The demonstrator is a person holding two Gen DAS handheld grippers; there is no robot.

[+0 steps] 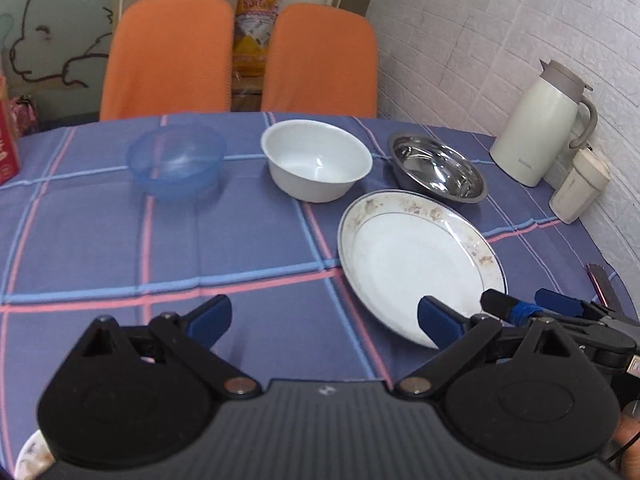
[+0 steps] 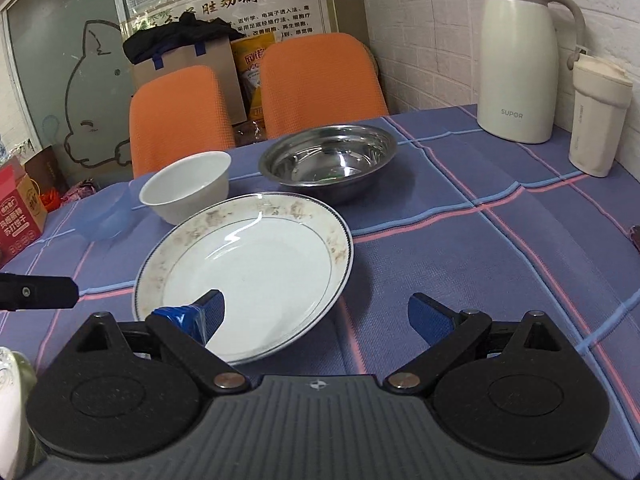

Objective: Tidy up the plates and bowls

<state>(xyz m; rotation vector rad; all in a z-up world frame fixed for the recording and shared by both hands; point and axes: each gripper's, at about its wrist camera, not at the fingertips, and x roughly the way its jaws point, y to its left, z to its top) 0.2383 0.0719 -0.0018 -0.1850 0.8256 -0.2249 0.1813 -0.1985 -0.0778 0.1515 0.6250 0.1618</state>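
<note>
A white plate [image 1: 416, 264] with a patterned rim lies flat on the checked tablecloth. Behind it, from left to right, stand a translucent blue bowl [image 1: 176, 160], a white bowl [image 1: 316, 160] and a steel bowl [image 1: 438, 172]. My left gripper [image 1: 326, 318] is open just left of the plate's near edge, its right finger over the rim. My right gripper [image 2: 318, 312] is open too. Its left finger hangs over the plate [image 2: 248, 272] and its right finger over bare cloth. From this side the white bowl [image 2: 188, 188], steel bowl [image 2: 328, 160] and blue bowl [image 2: 104, 216] stand beyond the plate.
A cream thermos jug [image 2: 516, 56] and a lidded cup [image 2: 596, 120] stand by the brick wall on the right. Two orange chairs [image 1: 240, 52] back the table. A red box [image 1: 6, 144] sits at far left. A second patterned rim [image 1: 32, 452] shows at the near left.
</note>
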